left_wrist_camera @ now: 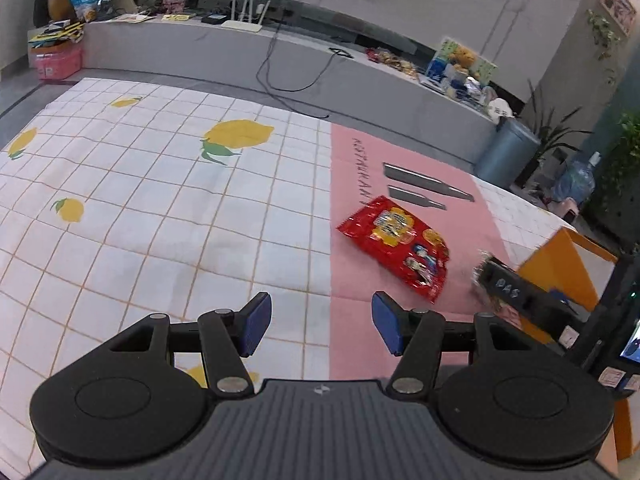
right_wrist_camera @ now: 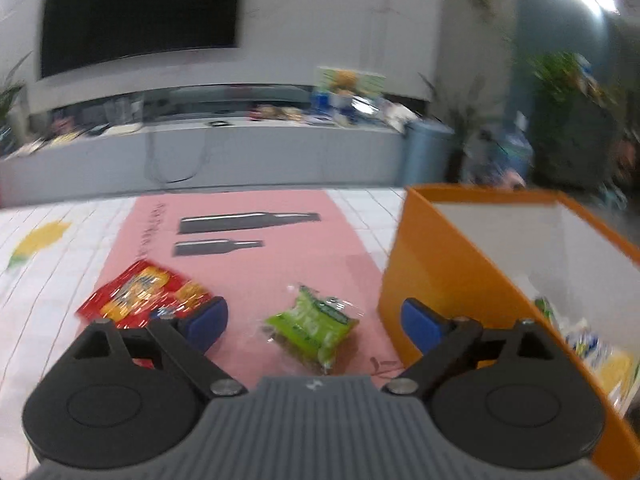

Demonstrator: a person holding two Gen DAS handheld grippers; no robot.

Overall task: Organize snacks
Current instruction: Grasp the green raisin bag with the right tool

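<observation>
1. The green snack packet (right_wrist_camera: 312, 326) lies on the pink mat (right_wrist_camera: 248, 280), just left of the orange box (right_wrist_camera: 432, 264).
2. The red snack bag (left_wrist_camera: 398, 246) lies flat on the same mat, near the printed bottle shapes (left_wrist_camera: 424, 180).
3. More snacks (right_wrist_camera: 592, 348) sit inside the box.
4. The right gripper (right_wrist_camera: 314, 322) tilts downward over the green packet, jaws wide and empty.
5. The left gripper (left_wrist_camera: 320, 326) angles down over the lemon-print cloth (left_wrist_camera: 160, 200), jaws partly apart, holding nothing.

Orange box (right_wrist_camera: 432, 264) wall blocks right, lemon-print cloth (left_wrist_camera: 160, 200) left lies bare
</observation>
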